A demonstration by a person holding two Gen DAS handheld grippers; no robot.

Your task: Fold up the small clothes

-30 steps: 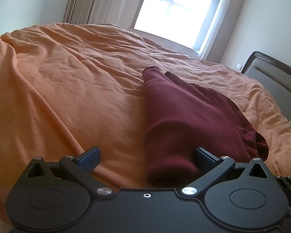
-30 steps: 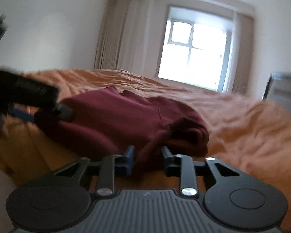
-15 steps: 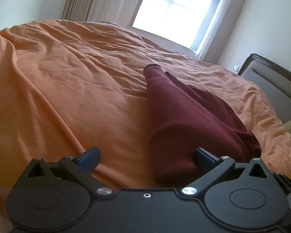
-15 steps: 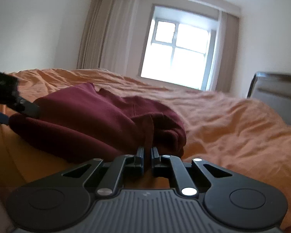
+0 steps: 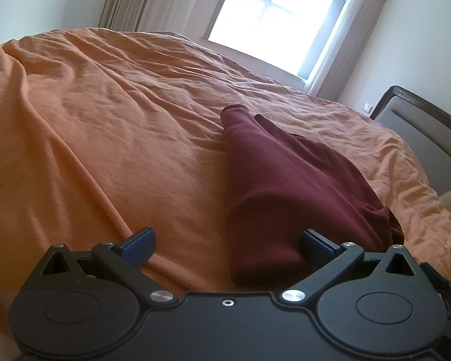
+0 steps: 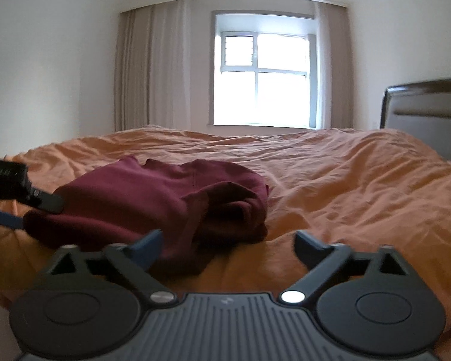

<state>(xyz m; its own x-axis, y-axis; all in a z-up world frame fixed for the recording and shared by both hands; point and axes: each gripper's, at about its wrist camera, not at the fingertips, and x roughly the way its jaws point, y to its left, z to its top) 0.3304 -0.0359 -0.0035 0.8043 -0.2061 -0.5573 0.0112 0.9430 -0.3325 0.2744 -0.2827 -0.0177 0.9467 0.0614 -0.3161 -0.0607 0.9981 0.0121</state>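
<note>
A maroon sweater (image 5: pixel 285 180) lies folded into a thick bundle on the rumpled orange bedspread (image 5: pixel 111 138), nearer the headboard (image 5: pixel 427 132) side of the bed than the far side. No box, basket or other container shows in either view; the bed alone carries the garment.

The left gripper (image 5: pixel 227 245) hangs low over the bedspread with its jaws wide apart. The near end of the sweater sits between them, against the inner face of the right-hand blue fingertip (image 5: pixel 312 242), while the other fingertip stands over bare bedspread. Nothing is clamped.

The right gripper (image 6: pixel 225 248) also has its jaws spread wide. Its left-hand fingertip (image 6: pixel 147 248) is at the edge of the sweater's (image 6: pixel 153 201) near fold; the other is over plain bedspread (image 6: pixel 345 186). In this view the left gripper (image 6: pixel 12 198) enters from the left edge, touching the bundle's far left end.

Half a second ago the right gripper's jaws were pinched nearly together on a fold of the maroon cloth; now they are open and the cloth lies loose on the bed. The left gripper's jaws are spread as before, and the bundle has barely shifted.

A bright window (image 6: pixel 264 78) with pale curtains (image 6: pixel 153 69) stands beyond the bed.
</note>
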